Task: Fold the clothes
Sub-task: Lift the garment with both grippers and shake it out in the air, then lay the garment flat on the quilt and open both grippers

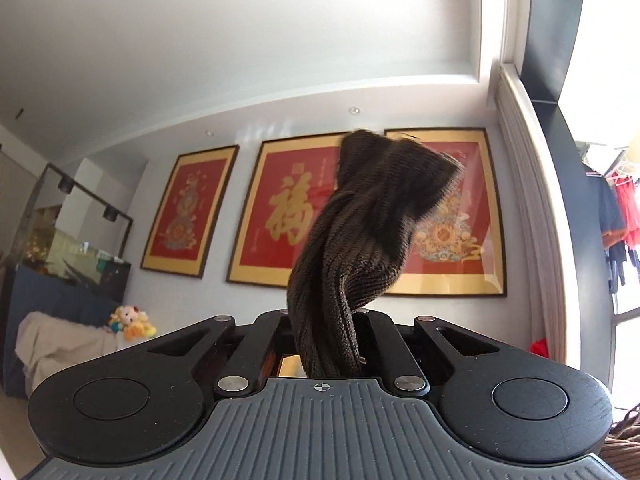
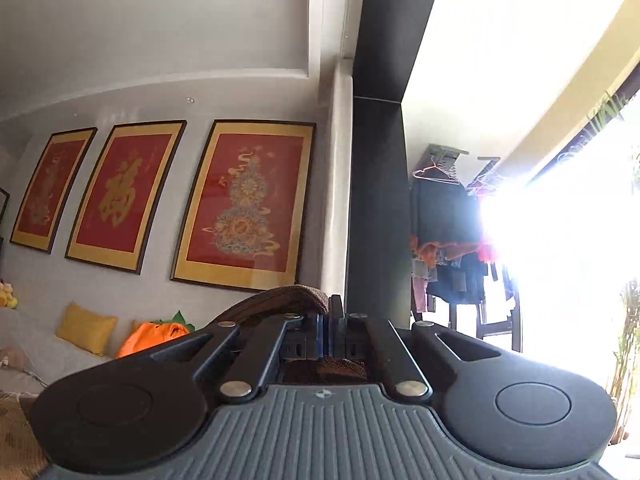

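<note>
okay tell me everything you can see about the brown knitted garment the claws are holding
The brown knitted garment is dark brown, ribbed, soft-looking knitwear. In the left wrist view a twisted length rises from the left claw, which is shut on it, and flares into a blurred, floppy end in front of the framed red pictures. In the right wrist view a flatter band arches over the left side of the right claw, whose fingers look closed on it. More of it shows at the left view's lower right corner.
</note>
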Demonstrator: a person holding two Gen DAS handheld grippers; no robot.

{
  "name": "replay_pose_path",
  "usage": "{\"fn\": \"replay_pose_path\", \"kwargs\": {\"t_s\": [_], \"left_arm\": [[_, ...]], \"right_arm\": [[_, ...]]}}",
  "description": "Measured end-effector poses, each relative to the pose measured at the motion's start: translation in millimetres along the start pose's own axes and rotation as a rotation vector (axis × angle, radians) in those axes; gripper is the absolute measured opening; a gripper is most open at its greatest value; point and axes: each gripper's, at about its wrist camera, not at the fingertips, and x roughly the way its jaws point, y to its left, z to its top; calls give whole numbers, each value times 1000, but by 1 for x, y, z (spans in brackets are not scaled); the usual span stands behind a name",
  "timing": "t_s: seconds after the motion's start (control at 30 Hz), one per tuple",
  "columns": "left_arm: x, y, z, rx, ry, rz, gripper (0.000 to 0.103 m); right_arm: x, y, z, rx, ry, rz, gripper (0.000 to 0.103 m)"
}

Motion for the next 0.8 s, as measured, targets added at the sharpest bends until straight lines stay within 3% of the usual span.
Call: {"fn": "replay_pose_path", "kwargs": {"t_s": [0.1,0.17,0.27,0.33,0.37,0.43,0.47,0.5,0.57,0.6,0.67,0.73,0.8], "left_arm": [[36,-19,-21,29,90,-18,6],[65,-33,-41,70,127,9,6],[103,-44,-79,98,162,72,6],[123,-40,-109,80,237,97,11],[133,-38,-132,69,346,64,14],[155,-32,-178,46,563,-3,45],[165,-30,-201,34,672,-37,54],[170,-26,-226,-10,806,-78,55],[168,-17,-271,-117,1028,-130,55],[159,-15,-282,-127,1065,-141,58],[141,-14,-293,-140,1106,-169,69],[122,-14,-293,-147,1113,-203,84],[104,-17,-291,-158,1127,-265,89]], "right_arm": [[39,-5,-23,43,98,29,2],[69,-3,-44,61,163,41,2],[102,12,-85,67,163,24,2],[115,20,-118,87,160,4,2],[123,23,-139,93,197,-13,2],[145,29,-186,87,357,-30,9],[156,30,-214,83,469,-35,17],[167,32,-242,79,579,-40,26],[172,33,-287,87,736,-44,28],[174,34,-310,90,813,-47,28],[159,37,-329,95,848,-37,34],[142,44,-333,54,853,-7,44],[122,49,-332,-6,849,53,55]]}}
